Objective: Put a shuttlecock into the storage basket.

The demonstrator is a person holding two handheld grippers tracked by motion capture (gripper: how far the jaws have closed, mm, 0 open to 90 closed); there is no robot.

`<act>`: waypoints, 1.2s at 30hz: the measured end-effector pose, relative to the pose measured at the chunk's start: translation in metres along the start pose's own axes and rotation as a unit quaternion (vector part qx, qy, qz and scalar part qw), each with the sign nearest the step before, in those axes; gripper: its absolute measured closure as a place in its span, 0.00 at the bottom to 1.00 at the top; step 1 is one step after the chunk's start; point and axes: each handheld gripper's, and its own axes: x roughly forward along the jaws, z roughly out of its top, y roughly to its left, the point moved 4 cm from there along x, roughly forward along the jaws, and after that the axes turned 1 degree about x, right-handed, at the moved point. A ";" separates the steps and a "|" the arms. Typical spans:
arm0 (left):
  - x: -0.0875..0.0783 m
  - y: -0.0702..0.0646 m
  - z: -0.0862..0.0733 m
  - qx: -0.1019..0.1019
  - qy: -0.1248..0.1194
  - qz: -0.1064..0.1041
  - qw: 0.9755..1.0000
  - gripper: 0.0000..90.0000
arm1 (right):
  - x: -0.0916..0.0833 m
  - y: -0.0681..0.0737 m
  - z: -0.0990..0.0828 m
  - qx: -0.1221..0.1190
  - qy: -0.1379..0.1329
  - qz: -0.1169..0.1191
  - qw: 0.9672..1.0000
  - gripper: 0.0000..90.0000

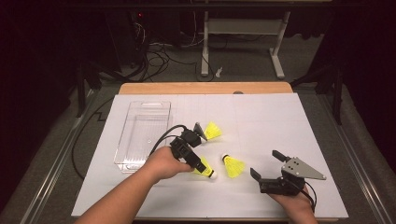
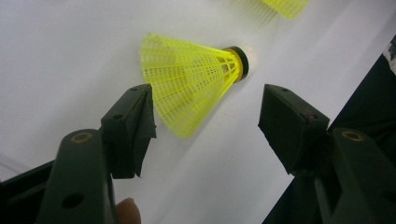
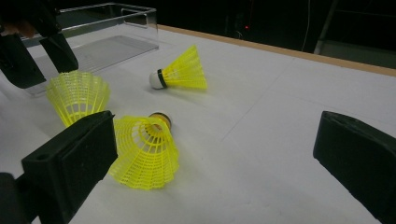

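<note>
Three yellow shuttlecocks lie on the white table. My left gripper is tilted down over the near-left shuttlecock. Its jaws straddle the mesh skirt: one pad sits at the skirt's edge, the other is well apart from it, so the gripper is open. This shuttlecock lies on its side with its white cork pointing away. My right gripper rests wide open near the front edge, with nothing between its jaws. The second shuttlecock lies just left of it. The third shuttlecock lies farther back.
A clear plastic tray, with nothing in it, stands on the left half of the table behind my left hand. The left gripper's cable arcs over the tray's right edge. A wooden strip borders the table's far side.
</note>
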 end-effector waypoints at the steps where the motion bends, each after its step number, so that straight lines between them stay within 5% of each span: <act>1: 0.001 0.000 0.000 0.004 0.001 0.000 1.000 0.42 | 0.000 0.000 0.000 0.000 0.000 0.000 1.000 0.00; 4: 0.005 -0.001 0.001 0.009 0.011 -0.002 1.000 0.51 | 0.000 0.000 0.000 0.000 0.000 0.000 1.000 0.00; 14: 0.015 0.004 0.000 0.006 0.019 -0.004 1.000 0.54 | 0.000 0.000 0.000 -0.001 0.000 0.000 1.000 0.00; 36: 0.020 0.006 -0.002 0.014 0.025 -0.022 0.999 0.82 | 0.001 0.000 -0.001 0.001 0.002 0.000 1.000 0.00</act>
